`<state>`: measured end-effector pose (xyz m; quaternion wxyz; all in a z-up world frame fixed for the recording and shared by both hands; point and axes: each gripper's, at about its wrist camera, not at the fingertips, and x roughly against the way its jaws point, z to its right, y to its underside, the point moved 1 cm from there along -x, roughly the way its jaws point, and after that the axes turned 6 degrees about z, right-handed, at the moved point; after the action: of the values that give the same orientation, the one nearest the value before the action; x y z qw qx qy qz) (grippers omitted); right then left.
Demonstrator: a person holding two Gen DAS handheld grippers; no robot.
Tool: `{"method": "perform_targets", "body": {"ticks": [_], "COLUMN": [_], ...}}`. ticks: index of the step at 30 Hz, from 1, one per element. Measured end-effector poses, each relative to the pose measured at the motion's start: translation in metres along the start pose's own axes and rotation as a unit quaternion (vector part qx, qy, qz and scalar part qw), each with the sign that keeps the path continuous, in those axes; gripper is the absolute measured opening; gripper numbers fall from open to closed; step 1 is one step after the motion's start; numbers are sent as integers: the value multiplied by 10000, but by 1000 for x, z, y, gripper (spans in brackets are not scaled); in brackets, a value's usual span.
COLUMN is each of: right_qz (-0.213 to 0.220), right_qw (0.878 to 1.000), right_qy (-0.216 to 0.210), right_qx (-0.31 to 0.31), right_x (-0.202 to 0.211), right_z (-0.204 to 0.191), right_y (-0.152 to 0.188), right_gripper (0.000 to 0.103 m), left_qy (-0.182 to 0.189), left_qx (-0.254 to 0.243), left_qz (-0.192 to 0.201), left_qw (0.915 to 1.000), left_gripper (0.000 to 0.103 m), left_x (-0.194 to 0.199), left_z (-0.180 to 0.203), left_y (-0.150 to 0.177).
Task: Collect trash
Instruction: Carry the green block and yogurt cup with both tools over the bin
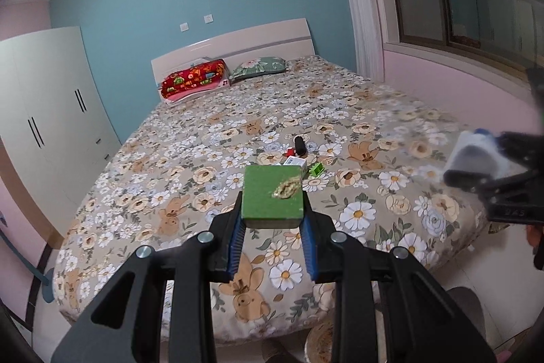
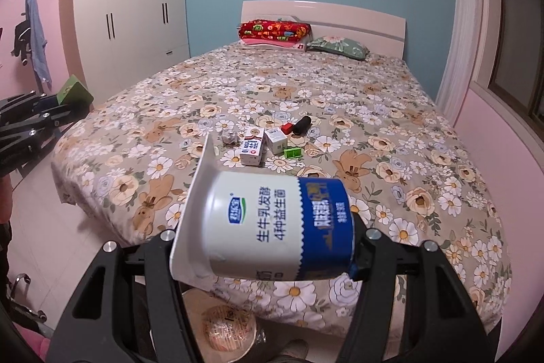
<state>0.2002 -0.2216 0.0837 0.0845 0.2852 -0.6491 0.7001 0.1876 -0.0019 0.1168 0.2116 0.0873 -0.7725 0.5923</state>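
My left gripper (image 1: 272, 210) is shut on a green box (image 1: 272, 195) with a gold mark on top, held above the foot of the bed. My right gripper (image 2: 268, 247) is shut on a white and blue yoghurt cup (image 2: 272, 227), lying sideways, above the bed's near edge. The cup also shows blurred at the right of the left wrist view (image 1: 476, 159). More trash lies mid-bed: a small milk carton (image 2: 252, 149), a white box (image 2: 276, 140), a green clip (image 2: 293, 152), a red piece (image 2: 287, 127), a black cylinder (image 2: 302, 125), a crumpled wad (image 2: 230, 137).
The bed (image 2: 391, 142) has a floral cover, a red pillow (image 2: 273, 30) and a green pillow (image 2: 338, 47) at the headboard. A white wardrobe (image 2: 129, 19) stands left. A bin with wrappers (image 2: 228, 329) sits on the floor below my grippers.
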Motion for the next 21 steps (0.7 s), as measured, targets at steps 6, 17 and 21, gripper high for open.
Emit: {"method": "perform_targets", "body": {"ticks": [6, 17, 21], "right_qz": [61, -460, -822], "right_qw": [10000, 9985, 9957], "right_qy": [-12, -278, -423], "right_qx": [74, 56, 31], "right_x": [26, 15, -5], "right_z": [-12, -35, -47], "right_y": [11, 75, 108], "right_gripper": [62, 62, 62], "left_qy": [-32, 281, 405], "left_qx": [-20, 61, 70], "left_qz": [-7, -874, -1294], "left_qw": [10000, 9958, 9907], "left_gripper": [32, 32, 32], "left_x": [24, -2, -20], "left_z": [6, 30, 43], "left_y": [15, 94, 132]}}
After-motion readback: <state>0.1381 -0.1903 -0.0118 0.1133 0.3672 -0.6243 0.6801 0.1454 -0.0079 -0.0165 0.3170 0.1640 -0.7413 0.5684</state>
